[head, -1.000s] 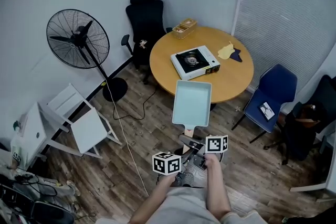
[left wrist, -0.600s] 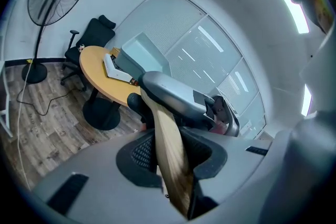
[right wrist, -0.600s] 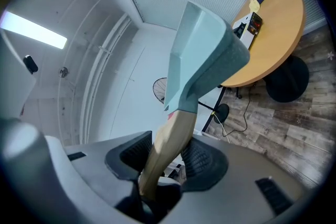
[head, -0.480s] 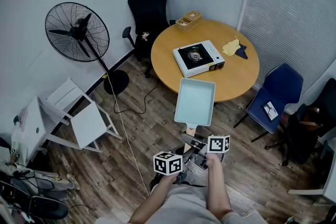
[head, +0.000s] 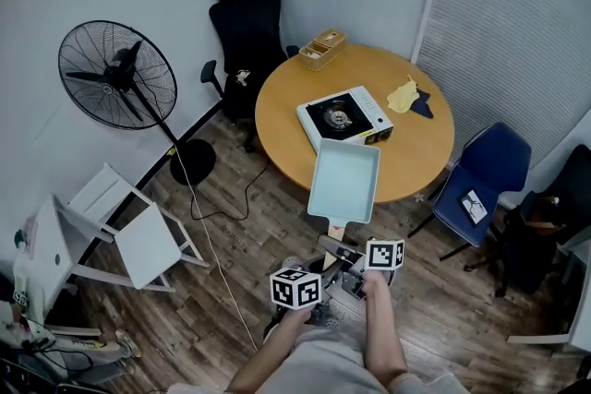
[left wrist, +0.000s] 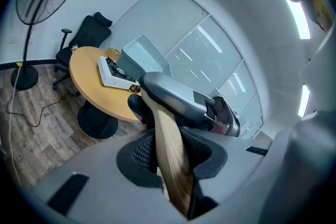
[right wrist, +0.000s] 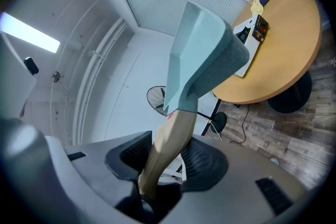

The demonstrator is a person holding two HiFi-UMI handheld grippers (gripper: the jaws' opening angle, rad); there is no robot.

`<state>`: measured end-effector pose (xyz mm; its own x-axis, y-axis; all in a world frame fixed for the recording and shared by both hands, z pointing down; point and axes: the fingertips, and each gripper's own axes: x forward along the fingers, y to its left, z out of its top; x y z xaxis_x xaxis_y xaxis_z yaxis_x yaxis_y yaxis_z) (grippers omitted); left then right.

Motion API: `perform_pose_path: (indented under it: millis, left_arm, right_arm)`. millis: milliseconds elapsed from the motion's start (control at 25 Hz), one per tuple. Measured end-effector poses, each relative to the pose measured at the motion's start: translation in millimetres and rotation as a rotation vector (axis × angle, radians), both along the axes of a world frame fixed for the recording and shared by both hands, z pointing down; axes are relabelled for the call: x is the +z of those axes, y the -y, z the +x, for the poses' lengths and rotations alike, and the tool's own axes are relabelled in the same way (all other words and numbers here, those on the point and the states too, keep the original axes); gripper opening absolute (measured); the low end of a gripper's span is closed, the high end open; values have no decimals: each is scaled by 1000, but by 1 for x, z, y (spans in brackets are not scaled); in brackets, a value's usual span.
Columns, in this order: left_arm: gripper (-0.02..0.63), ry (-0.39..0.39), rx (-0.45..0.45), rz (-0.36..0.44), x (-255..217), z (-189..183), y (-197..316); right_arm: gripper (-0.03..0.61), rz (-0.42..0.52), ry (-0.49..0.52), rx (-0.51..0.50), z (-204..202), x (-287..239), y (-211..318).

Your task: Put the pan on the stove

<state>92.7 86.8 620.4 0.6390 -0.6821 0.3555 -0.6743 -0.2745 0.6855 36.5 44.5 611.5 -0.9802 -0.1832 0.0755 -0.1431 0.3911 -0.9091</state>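
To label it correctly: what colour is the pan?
The pan is pale blue-green. The head view shows it best.

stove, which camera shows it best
The head view: the stove sits on the table, seen from above with its burner showing. The left gripper view catches one end, the pan hiding the rest; the right gripper view shows only a sliver behind the pan.
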Motion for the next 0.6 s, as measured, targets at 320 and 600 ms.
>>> perform_pose_path:
  millis: [320, 600]
  left_arm:
    - [104, -20, 65, -5, -16, -44, 98]
    - [104, -47, 115, -13, -18, -72, 160]
  right_arm:
    - [181, -6, 28, 86, -41, -18, 102]
    - [181, -28, -7, 148, -65, -15, 167]
